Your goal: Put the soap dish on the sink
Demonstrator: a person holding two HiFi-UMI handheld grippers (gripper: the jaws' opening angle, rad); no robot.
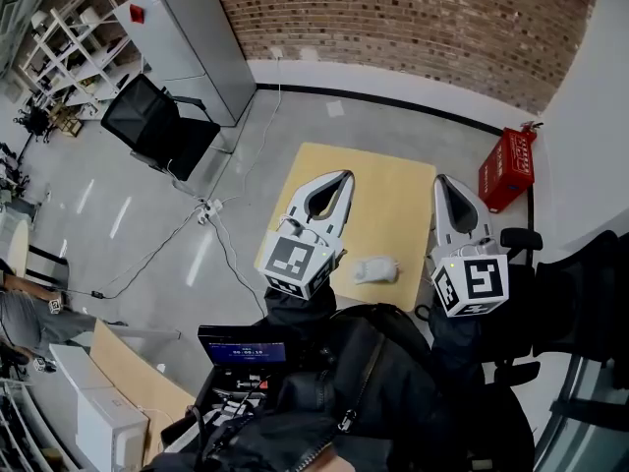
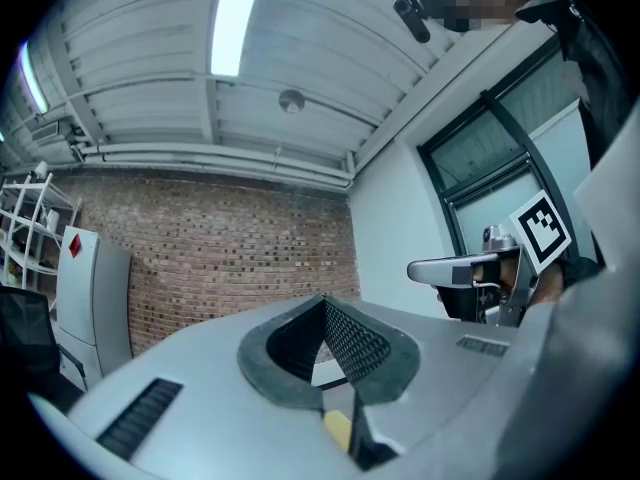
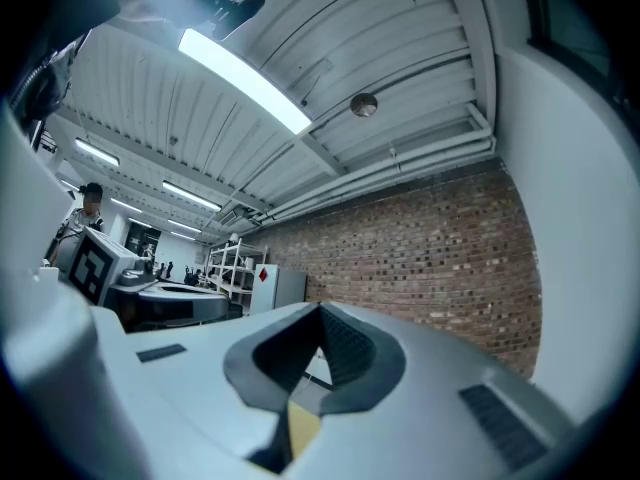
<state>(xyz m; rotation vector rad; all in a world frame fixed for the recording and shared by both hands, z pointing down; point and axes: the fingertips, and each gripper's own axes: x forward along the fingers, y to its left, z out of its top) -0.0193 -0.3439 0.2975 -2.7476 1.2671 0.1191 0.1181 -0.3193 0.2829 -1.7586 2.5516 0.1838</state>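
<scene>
The left gripper (image 1: 343,176) is keeping its jaws clenched. In the left gripper view the two ribbed pads (image 2: 350,340) are meeting at their tips (image 2: 323,299), and only a sliver of pale tabletop is showing through the hollow behind them. They are grasping nothing. The right gripper (image 1: 442,179) is doing the same. In its own view its jaws are pressing together at the tip (image 3: 320,308) and holding nothing.

In the head view both grippers are hanging side by side above a light wooden table (image 1: 393,190), pointing away from the person toward the brick wall (image 1: 413,18). The soap dish (image 1: 375,269), small and white, is lying on the table near its close edge. It is sitting between the two grippers, level with their marker cubes and well back from both sets of jaw tips. Neither gripper is touching it. The left gripper's cube (image 1: 298,264) is showing just beside the dish, and the right gripper's cube (image 1: 472,283) is sitting a little farther off. A red box (image 1: 508,168) is standing on the floor past the table's right edge.
</scene>
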